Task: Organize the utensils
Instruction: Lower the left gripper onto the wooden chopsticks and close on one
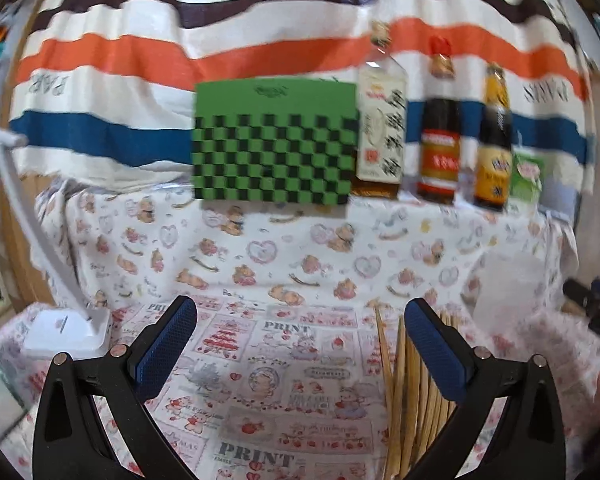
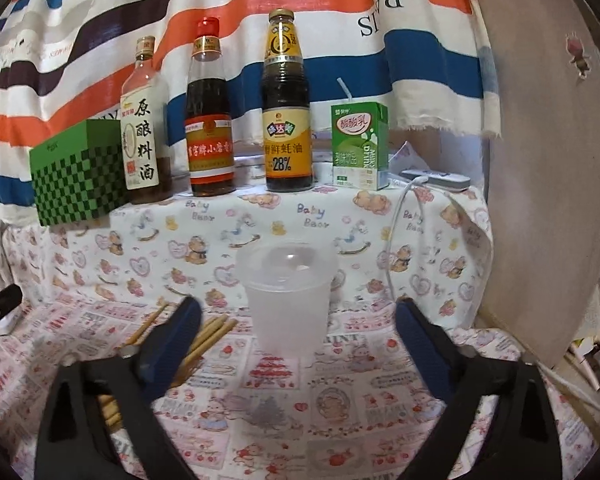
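Both grippers are empty, jaws spread wide. The left gripper (image 1: 300, 344) hangs over bare printed cloth (image 1: 260, 360); the right gripper (image 2: 298, 344) faces the cup (image 2: 287, 296), which stands ahead between its fingers, untouched.

The chopsticks (image 1: 404, 392), a loose bundle of pale wooden sticks, lie flat on the cloth. In the left view they run under and beside that gripper's right finger; in the right view they lie left of the cup, near it but apart, partly hidden behind the left finger. Their count cannot be read.

The cup is translucent plastic, upright, open at the top and appears empty. It is judged the intended holder.

Handling assessment: the sticks are light, stiff and smooth, and likely to roll or fan out when pinched. A hold across the middle of the bundle, or on one or two sticks at a time, looks safest. The cup is light and thin-walled; it may tip when sticks drop in, so steadying it at mid-wall with moderate pressure is advisable.

Bottles (image 2: 210, 120), a green box (image 2: 78, 176) and a milk carton (image 2: 360, 146) stand at the back, well apart.
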